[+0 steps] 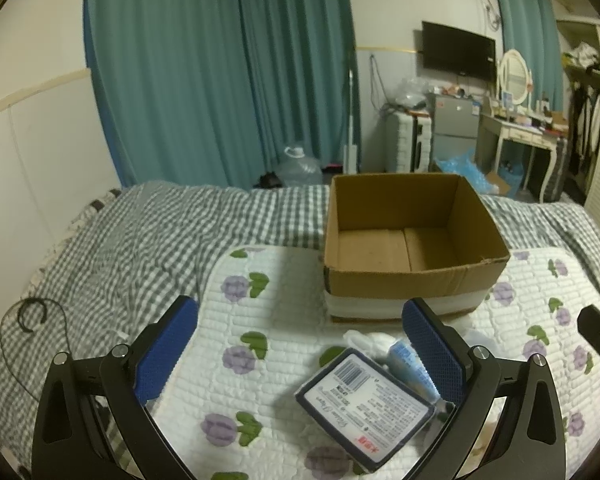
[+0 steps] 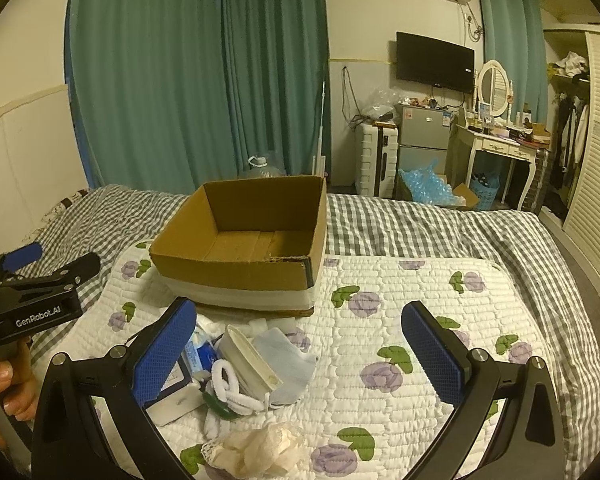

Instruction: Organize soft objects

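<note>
An open, empty cardboard box (image 1: 416, 280) (image 2: 236, 276) stands on a white floral quilted mat (image 1: 260, 320) (image 2: 380, 360) on the bed. My left gripper (image 1: 300, 344) is open above the mat; a dark blue wet-wipe pack (image 1: 364, 400) lies between its fingers, a light blue packet (image 1: 408, 364) beside it. My right gripper (image 2: 300, 344) is open over a pile: a white case (image 2: 248, 360), a grey-blue cloth (image 2: 288, 364), white fuzzy loops (image 2: 228, 388) and a cream lace bundle (image 2: 256, 448). The left gripper also shows in the right wrist view (image 2: 32, 280).
The bed has a grey checked cover (image 1: 140, 240) (image 2: 460, 224). A black hair band (image 1: 32, 314) lies on it at the left. Teal curtains (image 1: 220, 80), a water jug (image 1: 300, 168), a small fridge (image 2: 422, 136) and a dressing table (image 2: 500, 148) stand beyond the bed.
</note>
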### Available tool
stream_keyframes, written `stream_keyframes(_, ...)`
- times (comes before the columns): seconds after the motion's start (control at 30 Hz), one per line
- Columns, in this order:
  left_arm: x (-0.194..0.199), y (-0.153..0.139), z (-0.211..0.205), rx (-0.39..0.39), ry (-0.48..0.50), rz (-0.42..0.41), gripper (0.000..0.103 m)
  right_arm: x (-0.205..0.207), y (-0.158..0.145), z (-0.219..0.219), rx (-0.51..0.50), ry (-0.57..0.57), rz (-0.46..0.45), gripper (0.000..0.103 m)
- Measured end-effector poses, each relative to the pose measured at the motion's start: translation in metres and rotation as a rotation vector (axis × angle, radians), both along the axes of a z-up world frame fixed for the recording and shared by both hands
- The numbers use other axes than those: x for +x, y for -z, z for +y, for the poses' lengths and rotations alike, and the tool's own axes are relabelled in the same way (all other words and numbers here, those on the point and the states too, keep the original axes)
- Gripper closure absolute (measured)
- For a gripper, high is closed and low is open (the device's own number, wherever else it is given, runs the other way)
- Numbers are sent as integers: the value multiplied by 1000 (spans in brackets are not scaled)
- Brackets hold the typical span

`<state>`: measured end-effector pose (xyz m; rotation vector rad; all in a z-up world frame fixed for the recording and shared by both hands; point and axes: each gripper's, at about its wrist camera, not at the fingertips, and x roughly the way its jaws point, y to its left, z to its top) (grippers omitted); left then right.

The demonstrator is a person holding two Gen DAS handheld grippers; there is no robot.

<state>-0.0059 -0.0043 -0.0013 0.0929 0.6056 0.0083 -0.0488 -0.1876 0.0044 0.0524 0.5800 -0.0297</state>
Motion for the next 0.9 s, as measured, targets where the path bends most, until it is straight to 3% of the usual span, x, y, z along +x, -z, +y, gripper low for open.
stream_keyframes(0.57, -2, -2, 13, -91, 47, 6, 0, 5, 0, -4, 4, -31, -15, 0)
stream_keyframes(0.9, 7, 34, 11, -83, 62, 97, 0, 6, 28, -7, -6, -65, 43, 0)
